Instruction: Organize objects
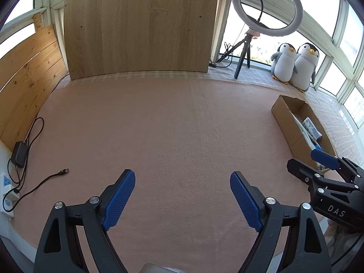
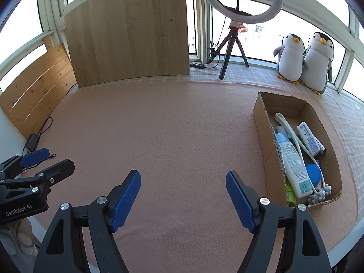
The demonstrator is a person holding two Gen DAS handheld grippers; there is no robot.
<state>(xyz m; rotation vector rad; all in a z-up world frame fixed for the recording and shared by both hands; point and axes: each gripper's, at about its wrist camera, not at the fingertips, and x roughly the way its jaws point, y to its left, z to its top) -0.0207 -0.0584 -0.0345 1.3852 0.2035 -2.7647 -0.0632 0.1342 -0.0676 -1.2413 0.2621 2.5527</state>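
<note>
A cardboard box (image 2: 261, 113) lies on the pink cloth at the right. Inside it are a white lotion bottle (image 2: 294, 167), a white tube (image 2: 308, 138), a blue-lidded jar (image 2: 314, 173), a white massager with a long handle (image 2: 293, 132) and a green item (image 2: 291, 194). My right gripper (image 2: 183, 199) hovers open and empty over the cloth, left of the box. My left gripper (image 1: 182, 199) is open too, holding nothing, above bare cloth. In the left wrist view the box (image 1: 284, 113) sits far right, behind the right gripper (image 1: 318, 159).
A wooden board (image 1: 141, 27) leans at the back, with pine planks (image 1: 25, 79) on the left. A ring light on a tripod (image 2: 234, 36) and two plush penguins (image 2: 304, 59) stand by the window. A charger, cable (image 1: 45, 179) and power strip (image 1: 6, 191) lie at the left edge.
</note>
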